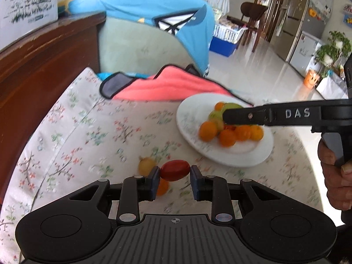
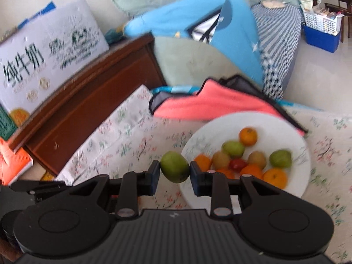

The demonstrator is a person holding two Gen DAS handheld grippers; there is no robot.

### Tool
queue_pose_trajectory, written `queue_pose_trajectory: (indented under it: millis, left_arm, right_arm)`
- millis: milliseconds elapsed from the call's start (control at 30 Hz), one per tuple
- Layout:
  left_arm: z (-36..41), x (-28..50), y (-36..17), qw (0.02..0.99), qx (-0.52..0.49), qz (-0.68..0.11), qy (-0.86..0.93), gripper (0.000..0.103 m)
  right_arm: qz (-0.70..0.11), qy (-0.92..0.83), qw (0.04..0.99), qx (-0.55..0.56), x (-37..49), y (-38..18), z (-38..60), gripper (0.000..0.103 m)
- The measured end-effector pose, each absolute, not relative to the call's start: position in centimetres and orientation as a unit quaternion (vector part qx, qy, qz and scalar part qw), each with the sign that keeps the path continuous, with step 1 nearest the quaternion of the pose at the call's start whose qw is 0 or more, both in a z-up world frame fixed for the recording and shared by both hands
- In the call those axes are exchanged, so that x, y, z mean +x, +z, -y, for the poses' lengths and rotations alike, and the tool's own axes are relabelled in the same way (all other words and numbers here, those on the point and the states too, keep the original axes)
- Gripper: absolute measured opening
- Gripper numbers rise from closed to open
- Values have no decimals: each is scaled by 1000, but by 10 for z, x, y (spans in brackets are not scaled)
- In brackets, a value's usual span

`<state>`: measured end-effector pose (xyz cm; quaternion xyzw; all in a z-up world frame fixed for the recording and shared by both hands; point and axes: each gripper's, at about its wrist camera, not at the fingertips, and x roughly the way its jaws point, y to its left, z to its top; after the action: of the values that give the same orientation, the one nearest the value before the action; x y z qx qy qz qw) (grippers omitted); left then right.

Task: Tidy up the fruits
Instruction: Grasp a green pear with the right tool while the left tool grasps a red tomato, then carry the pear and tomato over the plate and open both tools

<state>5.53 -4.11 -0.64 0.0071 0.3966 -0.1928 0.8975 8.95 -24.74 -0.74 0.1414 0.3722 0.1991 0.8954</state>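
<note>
In the left wrist view, our left hand-held gripper [image 1: 175, 173] is nearly closed, its blue pads pinching a red cherry tomato [image 1: 175, 169] by its two ends. Under it, on the floral tabletop [image 1: 88, 136], we see a yellowish fruit [image 1: 146, 165] at about ten o'clock from the tomato and an orange fruit [image 1: 162, 187] just below the left pad. The white plate [image 1: 228, 154] lies toward two o'clock, bearing a pile of orange and green fruits [image 1: 228, 132]. Our right hand-held gripper [image 1: 226, 116] reaches in from three o'clock over that pile, with a person's hand [image 1: 336, 176] on its grip.

In the right wrist view, our right hand-held gripper [image 2: 175, 172] is likewise nearly closed, clamped on a green fruit [image 2: 174, 169] above the plate's [image 2: 286, 121] nine-o'clock rim. On the plate lie green fruits [image 2: 233, 148], oranges [image 2: 248, 136] and a small red tomato [image 2: 238, 164]. A coral cloth [image 2: 209, 105] lies at twelve o'clock from the plate, touching its far rim.
</note>
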Motion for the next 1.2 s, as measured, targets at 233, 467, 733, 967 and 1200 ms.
queue_pose_trajectory:
  millis: [233, 467, 733, 967, 1200]
  left_arm:
    - [61, 65, 8, 901, -3, -380, -208, 27]
    - [80, 82, 11, 904, -6, -370, -212, 27]
    - [91, 112, 2, 905, -27, -379, -192, 27]
    - [100, 132, -10, 903, -27, -390, -179, 27]
    - [108, 148, -21, 899, -30, -401, -172, 27]
  right_arm:
    - [-335, 162, 913, 167, 95, 17, 288, 30]
    - [-335, 129, 914, 188, 104, 14, 313, 30]
    - [-350, 107, 909, 199, 112, -3, 327, 30]
    - [-371, 92, 899, 213, 126, -24, 335, 30]
    - [-387, 84, 896, 202, 137, -40, 332, 30]
